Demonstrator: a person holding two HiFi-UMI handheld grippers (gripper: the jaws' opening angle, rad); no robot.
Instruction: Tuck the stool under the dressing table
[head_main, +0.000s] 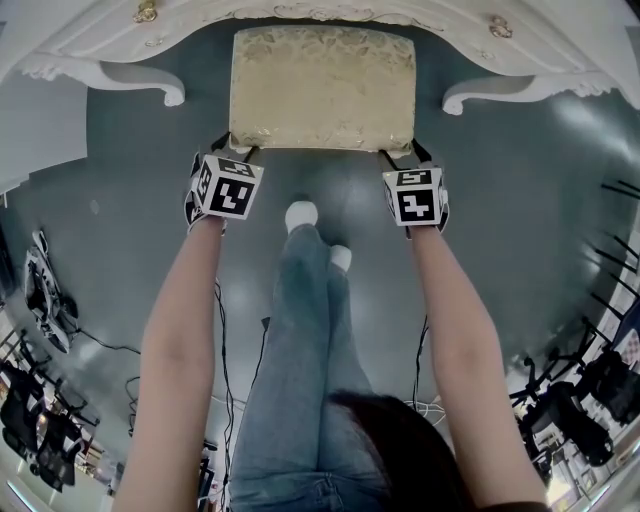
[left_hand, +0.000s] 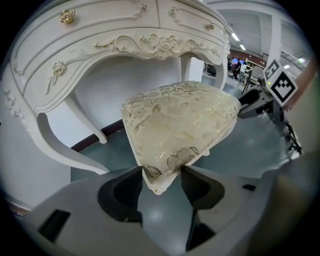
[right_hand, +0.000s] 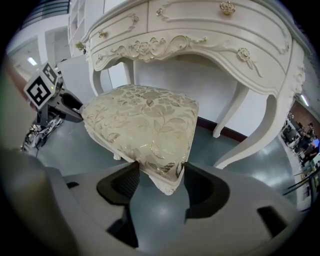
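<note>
While both grippers are clamped on it, the stool (head_main: 322, 88) sits in the knee gap of the white dressing table (head_main: 100, 40), between the table's two curved front legs. From the head view, the far edge of its cream, gold-patterned cushion lies under the carved front of the table, and the near edge sticks out toward the person.

The left gripper (head_main: 232, 147) holds the near left corner of the seat. In its own view the two dark pads (left_hand: 125, 187) press on either side of that corner. The cushion's tip pokes down between them, and the rest of the seat spreads away toward the table's drawers.

The right gripper (head_main: 405, 153) holds the near right corner in the same way. In the right gripper view its jaws close on the cushion's edge, with the corner's white trim hanging just below the pads (right_hand: 200, 187).

Each gripper reaches in from the person's side and tilts downward, so the stool lies ahead of the jaws and between the two grippers. Each gripper's view shows the other one at the far corner of the seat, with its marker cube (left_hand: 280, 85) above it.

One white stool leg (right_hand: 116, 156) shows under the cushion in the right gripper view. I cannot tell whether the stool's feet touch the grey-green floor (head_main: 520, 200).

Bare forearms (head_main: 180, 320) run back from both grippers. Between them are the person's legs in jeans (head_main: 300, 330), with white shoes (head_main: 301, 213) just short of the stool's near edge. Thin cables (head_main: 222, 350) trail on the floor beside the legs.
</note>
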